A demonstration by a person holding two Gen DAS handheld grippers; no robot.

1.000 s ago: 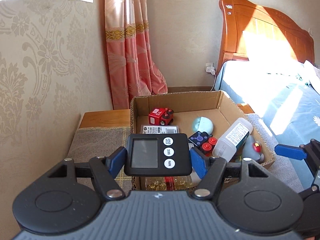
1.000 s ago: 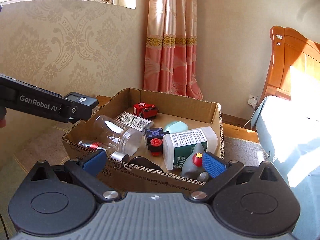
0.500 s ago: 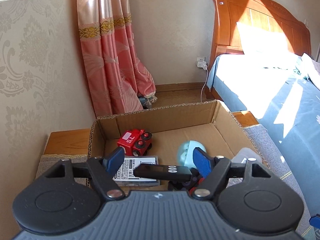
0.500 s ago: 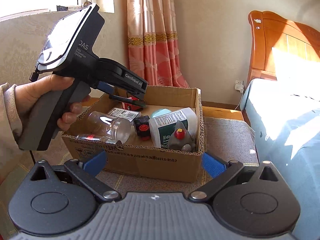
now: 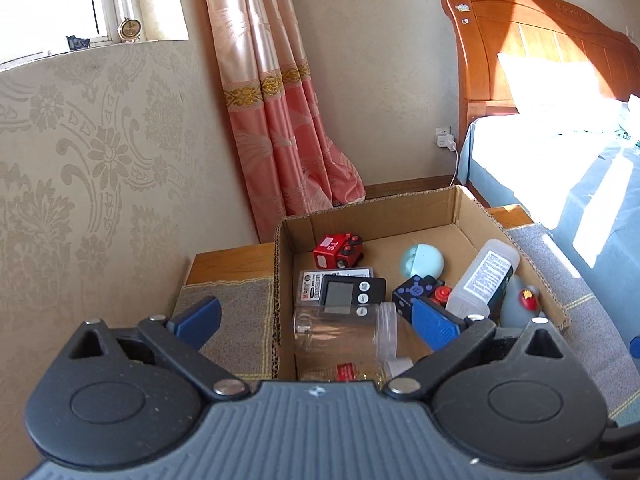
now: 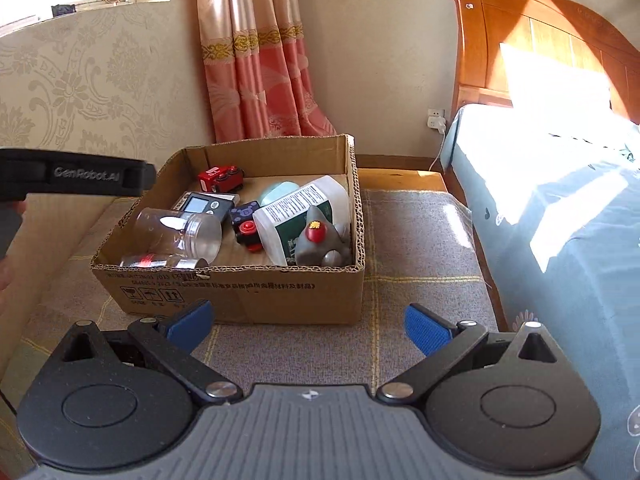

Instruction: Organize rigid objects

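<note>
A cardboard box (image 5: 472, 208) (image 6: 240, 292) stands on a grey woven mat. A black digital timer (image 5: 352, 291) (image 6: 204, 205) lies inside it on a white card, next to a red toy train (image 5: 338, 250) (image 6: 221, 178), a clear jar (image 5: 344, 332) (image 6: 180, 232), a white bottle (image 5: 484, 276) (image 6: 300, 212), a black cube toy (image 5: 414, 292), a pale blue round thing (image 5: 422, 262) and a grey figure (image 6: 322, 240). My left gripper (image 5: 316, 322) is open and empty above the box's near left corner. My right gripper (image 6: 306, 326) is open and empty in front of the box.
A bed with a blue sheet (image 6: 560, 208) and wooden headboard (image 5: 532, 44) lies to the right. A patterned wall (image 5: 80, 168) is at the left, a pink curtain (image 5: 280, 112) behind the box. The left gripper's body (image 6: 80, 176) shows at the right wrist view's left edge.
My left gripper let go of the timer, which now lies in the box, opened wide and drew back. My right gripper pulled back from the box.
</note>
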